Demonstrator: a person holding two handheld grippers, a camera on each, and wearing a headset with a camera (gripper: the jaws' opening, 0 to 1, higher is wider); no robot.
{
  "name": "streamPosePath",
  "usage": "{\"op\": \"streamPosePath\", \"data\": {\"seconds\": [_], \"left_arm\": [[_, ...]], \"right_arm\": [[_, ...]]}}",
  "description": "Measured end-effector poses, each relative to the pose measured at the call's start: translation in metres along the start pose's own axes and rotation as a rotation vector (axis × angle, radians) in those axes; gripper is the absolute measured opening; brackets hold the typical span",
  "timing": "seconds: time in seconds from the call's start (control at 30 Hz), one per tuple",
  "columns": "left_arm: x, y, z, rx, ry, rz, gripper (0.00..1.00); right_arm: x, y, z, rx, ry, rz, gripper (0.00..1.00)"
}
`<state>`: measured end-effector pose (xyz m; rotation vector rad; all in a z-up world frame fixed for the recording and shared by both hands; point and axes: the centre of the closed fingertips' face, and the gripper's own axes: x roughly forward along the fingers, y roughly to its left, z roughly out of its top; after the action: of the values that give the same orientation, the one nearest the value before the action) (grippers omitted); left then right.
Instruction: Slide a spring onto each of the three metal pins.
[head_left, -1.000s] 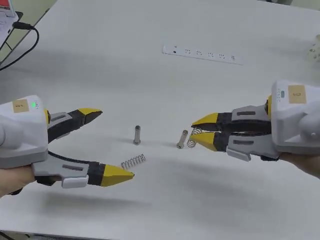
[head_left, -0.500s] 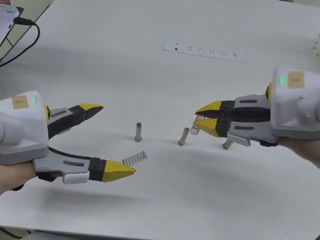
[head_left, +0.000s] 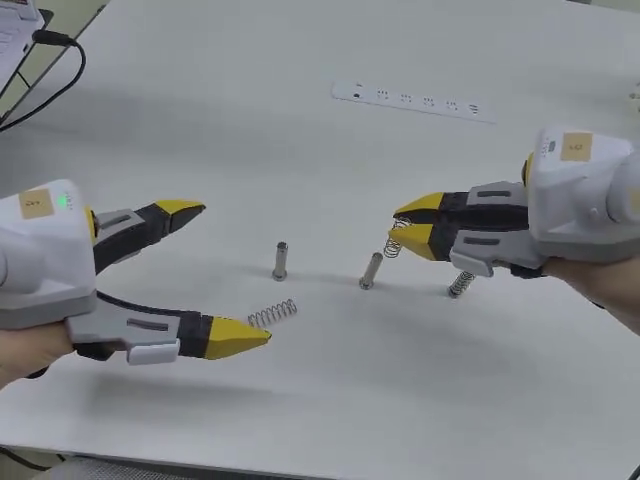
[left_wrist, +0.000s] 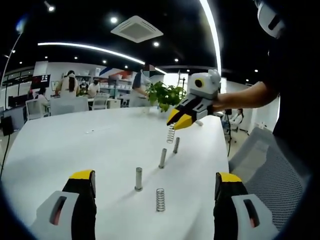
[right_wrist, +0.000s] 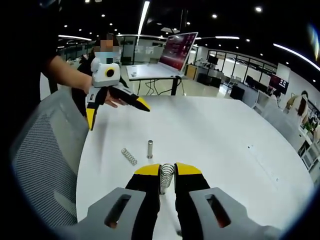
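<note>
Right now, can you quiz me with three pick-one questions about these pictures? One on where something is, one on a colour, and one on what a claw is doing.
1. Where is the loose spring?
A. on the table by the left claw
B. on the floor
C. in a box

2. What colour are the claw tips?
A. red
B. yellow
C. green

3. What is the right claw doing?
A. gaping wide open
B. pinching a held spring
C. lying flat on the table

Answers:
1 A: the head view shows it lying on the table next to the left claw's lower tip.
2 B: all four tips are yellow.
3 B: the right gripper view shows the held spring squeezed between its nearly closed tips.
</note>
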<state>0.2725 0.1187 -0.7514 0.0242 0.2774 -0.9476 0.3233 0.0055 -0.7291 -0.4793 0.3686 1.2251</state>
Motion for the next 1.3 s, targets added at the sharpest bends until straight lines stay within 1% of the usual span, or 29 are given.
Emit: {"op": "streamPosePath", "data": {"seconds": [0.07, 0.1, 0.13, 0.23, 0.3, 0.4, 0.47, 0.83, 1.3], "left_arm": [[0.000, -0.001, -0.001, -0.004, 0.003, -0.003, 0.96], [0.000, -0.002, -0.003, -0.006, 0.013, -0.004, 0.93], [0.000, -0.002, -0.003, -0.002, 0.014, -0.006, 0.92], [0.000, -0.003, -0.002, -0.014, 0.002, -0.002, 0.94], [0.000, -0.003, -0.002, -0.017, 0.002, -0.005, 0.93], [-0.001, -0.002, -0.002, -0.017, -0.001, 0.001, 0.95], [-0.002, 0.001, -0.003, -0.021, -0.002, 0.012, 0.98], [-0.005, 0.004, -0.004, -0.027, -0.001, 0.020, 0.98], [-0.008, 0.003, -0.005, -0.035, 0.005, 0.018, 0.98]], "right_arm": [[0.001, -0.001, 0.000, 0.001, 0.002, -0.003, 0.08], [0.002, -0.003, 0.000, -0.001, 0.003, -0.005, 0.08], [0.003, -0.003, 0.000, 0.001, 0.004, -0.005, 0.08], [0.004, -0.004, -0.002, 0.008, 0.008, -0.006, 0.08], [0.005, -0.004, -0.003, 0.011, 0.010, -0.005, 0.08], [0.007, -0.004, -0.004, 0.017, 0.012, -0.002, 0.08], [0.008, -0.004, -0.004, 0.018, 0.013, 0.000, 0.08], [0.011, -0.003, -0.006, 0.028, 0.021, 0.005, 0.08], [0.015, 0.000, -0.009, 0.027, 0.033, 0.013, 0.08]]}}
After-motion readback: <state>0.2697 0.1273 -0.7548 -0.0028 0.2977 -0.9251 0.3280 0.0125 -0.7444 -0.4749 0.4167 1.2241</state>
